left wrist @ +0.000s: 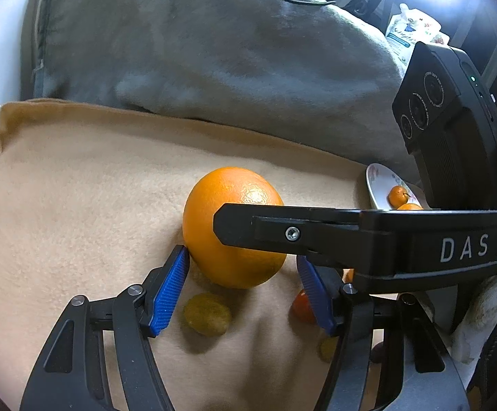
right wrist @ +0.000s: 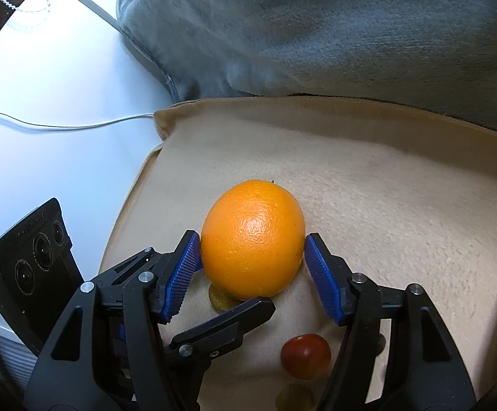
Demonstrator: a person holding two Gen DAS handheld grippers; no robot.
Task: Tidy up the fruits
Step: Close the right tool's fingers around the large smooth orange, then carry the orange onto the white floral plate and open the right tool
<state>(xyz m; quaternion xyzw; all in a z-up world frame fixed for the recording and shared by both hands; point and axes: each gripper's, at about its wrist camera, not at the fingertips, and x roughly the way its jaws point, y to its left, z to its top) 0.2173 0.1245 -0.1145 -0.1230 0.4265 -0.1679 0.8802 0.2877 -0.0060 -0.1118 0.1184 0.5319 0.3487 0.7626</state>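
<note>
A large orange [left wrist: 227, 205] is over the beige cloth [left wrist: 77, 205], and both grippers are on it. My left gripper [left wrist: 241, 257] has its left blue pad against the orange; its right pad's tip is hidden behind the right gripper's black finger [left wrist: 282, 226]. In the right wrist view my right gripper [right wrist: 251, 238] presses both blue pads on the sides of the orange [right wrist: 253, 236]. One finger [right wrist: 227, 322] of the left gripper reaches in under the fruit.
A kiwi [left wrist: 207, 313], a red fruit [right wrist: 305, 359] and another kiwi [left wrist: 328, 349] lie on the cloth near the fingers. A plate [left wrist: 375, 178] with small oranges [left wrist: 398, 196] stands at the right. A grey blanket [left wrist: 214, 51] lies behind, with a white table [right wrist: 60, 78] and cable at the left.
</note>
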